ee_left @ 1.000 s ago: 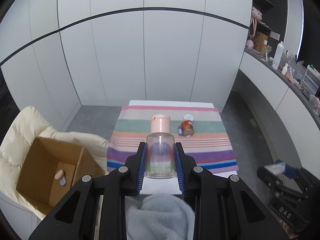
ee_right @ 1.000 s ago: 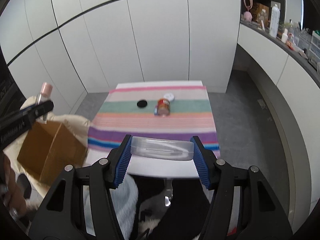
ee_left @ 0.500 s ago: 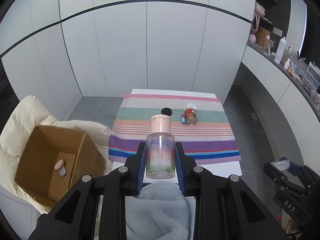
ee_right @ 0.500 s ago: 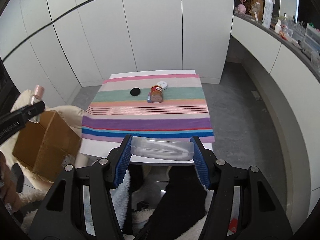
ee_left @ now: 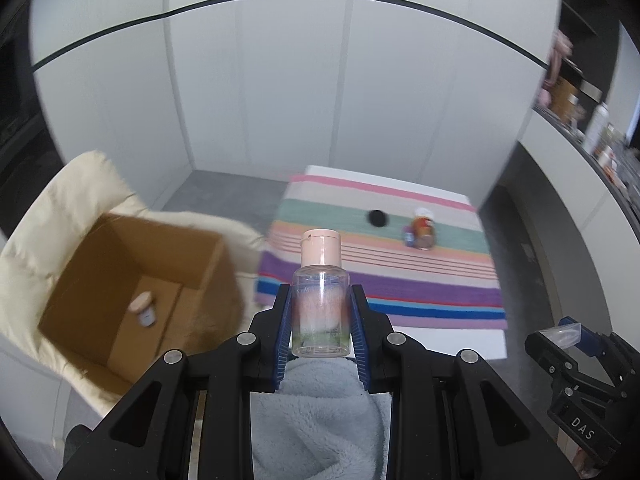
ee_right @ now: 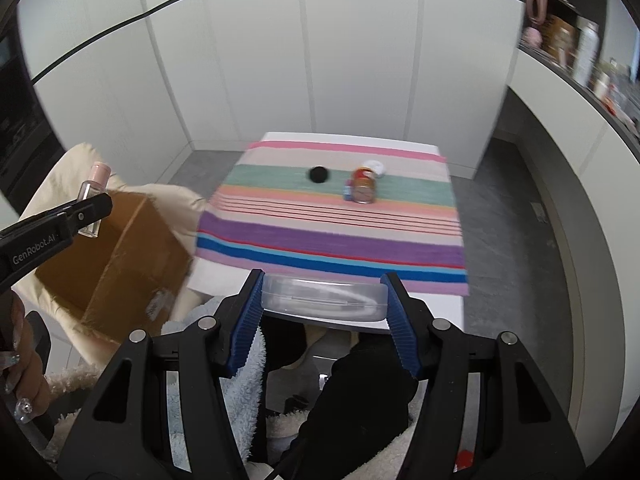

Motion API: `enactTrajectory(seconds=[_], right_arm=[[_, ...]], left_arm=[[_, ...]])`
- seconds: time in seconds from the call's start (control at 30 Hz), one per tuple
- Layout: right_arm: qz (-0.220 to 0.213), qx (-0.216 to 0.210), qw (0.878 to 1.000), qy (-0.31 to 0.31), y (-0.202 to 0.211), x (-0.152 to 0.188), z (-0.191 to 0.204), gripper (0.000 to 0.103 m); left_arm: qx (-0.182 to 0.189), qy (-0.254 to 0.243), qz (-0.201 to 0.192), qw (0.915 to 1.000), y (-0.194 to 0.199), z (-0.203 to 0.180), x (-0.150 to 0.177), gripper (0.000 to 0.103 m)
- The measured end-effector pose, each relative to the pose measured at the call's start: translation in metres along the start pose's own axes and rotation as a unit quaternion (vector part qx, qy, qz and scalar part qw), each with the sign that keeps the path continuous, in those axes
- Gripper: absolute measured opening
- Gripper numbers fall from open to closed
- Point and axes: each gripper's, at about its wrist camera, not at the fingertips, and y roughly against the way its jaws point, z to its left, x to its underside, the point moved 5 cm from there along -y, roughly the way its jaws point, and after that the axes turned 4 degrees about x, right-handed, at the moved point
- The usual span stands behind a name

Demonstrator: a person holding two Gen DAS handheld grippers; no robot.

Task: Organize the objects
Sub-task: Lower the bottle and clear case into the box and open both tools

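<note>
My left gripper (ee_left: 320, 320) has its blue fingers (ee_left: 282, 332) pinching a small clear bottle (ee_left: 320, 312) upright, held in the air near the bench's near edge. The bottle has a pale pink flip cap, see-through walls and faint print I can't read. My right gripper (ee_right: 324, 300) pinches a flat clear plastic case (ee_right: 324, 296) sideways between its fingers (ee_right: 248, 312); the case looks long, with rounded ends. Below both is fluffy light-blue fabric (ee_left: 320, 420). To the left an open cardboard box (ee_left: 132, 288) sits on a cream cushion (ee_left: 60, 208), with one small pink-capped bottle (ee_left: 143, 309) lying inside. Farther out, the bench (ee_right: 440, 308) carries a striped cloth (ee_right: 340, 220) with a black round disc (ee_right: 319, 174), a reddish jar (ee_right: 364, 190) on its side and a white lid (ee_right: 374, 167) just behind it. White cabinet doors (ee_left: 320, 80) behind.
</note>
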Motion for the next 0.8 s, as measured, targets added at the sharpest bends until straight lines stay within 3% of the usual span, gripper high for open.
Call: enactTrajectory(seconds=[0.17,0.37,0.57,0.8], right_arm=[[0.002,-0.043,0.998,0.047,-0.008,-0.009,0.058,0.061],[0.001,-0.102,0.988,0.119,-0.012,-0.015,0.144,0.061],[-0.001,-0.17,0.964,0.206,-0.009,-0.009,0.243,0.061],[0.004,-0.203,0.945,0.256,-0.015,0.001,0.31,0.061]], left_arm=[[-0.038,0.045,-0.007,0.9982,0.014,0.059,0.008,0.028],[-0.097,0.114,-0.017,0.9886,0.04,0.139,0.026,0.028],[-0.154,0.179,-0.022,0.9716,0.063,0.206,0.054,0.028],[-0.183,0.213,-0.02,0.9596,0.068,0.246,0.065,0.028]])
